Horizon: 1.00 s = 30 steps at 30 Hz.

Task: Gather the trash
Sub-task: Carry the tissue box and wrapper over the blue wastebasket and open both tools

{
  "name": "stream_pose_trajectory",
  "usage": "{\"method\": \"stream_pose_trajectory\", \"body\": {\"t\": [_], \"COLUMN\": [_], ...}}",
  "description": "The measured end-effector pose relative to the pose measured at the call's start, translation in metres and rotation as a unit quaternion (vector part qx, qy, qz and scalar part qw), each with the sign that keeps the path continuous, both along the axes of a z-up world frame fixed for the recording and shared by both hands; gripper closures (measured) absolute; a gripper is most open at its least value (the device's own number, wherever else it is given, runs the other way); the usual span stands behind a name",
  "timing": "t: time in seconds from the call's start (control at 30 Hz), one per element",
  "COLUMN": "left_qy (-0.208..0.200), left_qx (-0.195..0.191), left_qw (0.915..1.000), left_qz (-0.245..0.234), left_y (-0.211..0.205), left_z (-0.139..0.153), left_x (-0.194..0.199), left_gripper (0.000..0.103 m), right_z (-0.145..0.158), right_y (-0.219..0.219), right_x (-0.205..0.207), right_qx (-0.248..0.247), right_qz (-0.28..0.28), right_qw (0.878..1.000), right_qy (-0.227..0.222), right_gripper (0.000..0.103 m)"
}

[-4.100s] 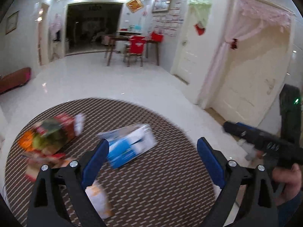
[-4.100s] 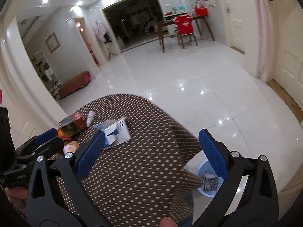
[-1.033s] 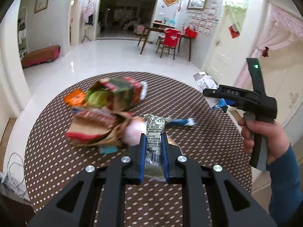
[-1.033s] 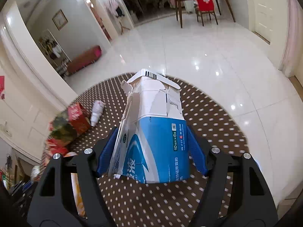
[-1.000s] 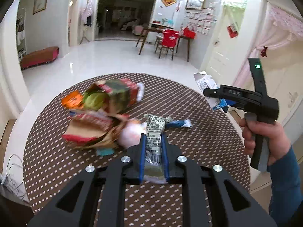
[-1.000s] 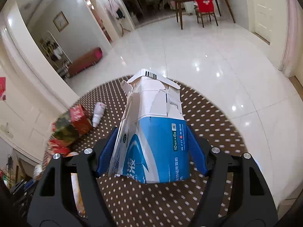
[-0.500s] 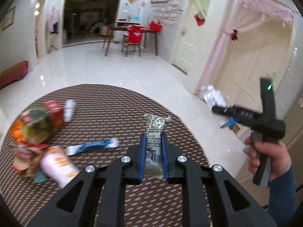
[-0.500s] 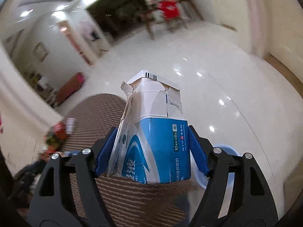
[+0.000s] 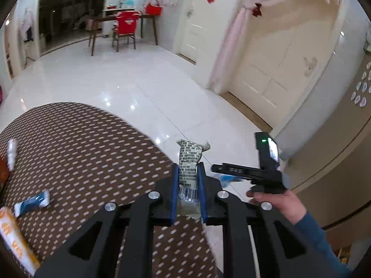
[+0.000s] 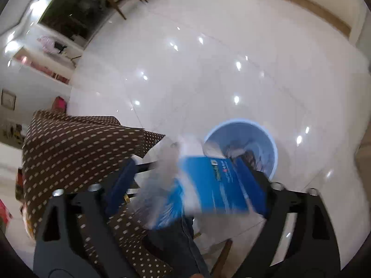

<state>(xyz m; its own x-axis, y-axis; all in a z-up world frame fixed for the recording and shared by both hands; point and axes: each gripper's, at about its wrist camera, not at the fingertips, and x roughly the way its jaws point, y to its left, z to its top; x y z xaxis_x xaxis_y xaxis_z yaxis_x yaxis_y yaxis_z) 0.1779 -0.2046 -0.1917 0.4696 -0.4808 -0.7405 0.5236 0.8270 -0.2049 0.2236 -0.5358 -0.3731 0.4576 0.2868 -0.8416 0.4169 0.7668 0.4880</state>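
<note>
Left wrist cam first. My left gripper [image 9: 187, 176] has its jaws clenched on a wrapper [image 9: 189, 162], a grey-white printed packet that sticks up between the blue pads, its crimped top above them. Under and to the left of it is the round counter [image 9: 76, 153] with the brown dotted cloth. A small blue-and-white sachet [image 9: 32, 202] lies near the left edge, and an orange-and-white packet [image 9: 14, 238] sits at the bottom left corner (pretty blurry, can't read it). Something white and tube-like [image 9: 11, 150] is at the far left edge. Off the counter's right side I can see my right hand [image 9: 276, 199] in a blue sleeve, gripping the right gripper [image 9: 245, 170], which hangs over the glossy white floor [image 9: 129, 88]. Way back there's a wooden table with a red chair [image 9: 124, 26].

Right wrist cam. The jaws are opening, and the blue-and-white carton [image 10: 208, 185] is between them, smeared with motion. It lies against the right pad, and I can't tell if the left one touches it. Just beyond it on the floor is the light blue bin [image 10: 274, 153] with some trash already inside. The counter cloth's hanging corner [image 10: 76, 153] fills the left side.
</note>
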Motion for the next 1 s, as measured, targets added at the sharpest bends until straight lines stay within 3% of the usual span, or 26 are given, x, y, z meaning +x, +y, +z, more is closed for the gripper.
{"method": "stream_pose_trajectory", "body": {"t": [0.13,0.4,0.57,0.6,0.63,0.7,1.0], "left_qy": [0.014,0.054,0.077,0.086,0.091,0.09,0.036], "left_qx": [0.013,0.039,0.052,0.056,0.062,0.068,0.041], "left_qw": [0.9993,0.9938,0.9891,0.9876,0.987,0.9885,0.9974], "left_qz": [-0.031,-0.089,-0.114,-0.119,-0.117,-0.101,-0.047], "left_y": [-0.035,-0.1,-0.118,-0.123,-0.126,-0.126,-0.089], "left_z": [-0.015,-0.051,-0.071,-0.075,-0.077,-0.079,-0.039], "left_x": [0.009,0.03,0.041,0.046,0.05,0.056,0.052], "left_gripper": [0.088,0.088,0.085,0.076,0.047,0.013,0.011], "right_z": [0.005,0.071,0.105,0.109,0.114,0.121,0.136], "right_y": [-0.02,-0.054,-0.063,-0.062,-0.062,-0.062,-0.041], "right_x": [-0.01,-0.051,-0.07,-0.072,-0.076,-0.08,-0.076], "right_qx": [0.009,-0.007,-0.021,-0.024,-0.027,-0.03,-0.062], "right_qz": [-0.035,-0.076,-0.094,-0.095,-0.097,-0.098,-0.097], "right_qw": [0.999,0.993,0.986,0.985,0.984,0.982,0.976], "right_qy": [-0.019,-0.095,-0.135,-0.141,-0.148,-0.158,-0.185], "right_gripper": [0.009,0.009,0.007,0.007,0.007,0.007,0.006]}}
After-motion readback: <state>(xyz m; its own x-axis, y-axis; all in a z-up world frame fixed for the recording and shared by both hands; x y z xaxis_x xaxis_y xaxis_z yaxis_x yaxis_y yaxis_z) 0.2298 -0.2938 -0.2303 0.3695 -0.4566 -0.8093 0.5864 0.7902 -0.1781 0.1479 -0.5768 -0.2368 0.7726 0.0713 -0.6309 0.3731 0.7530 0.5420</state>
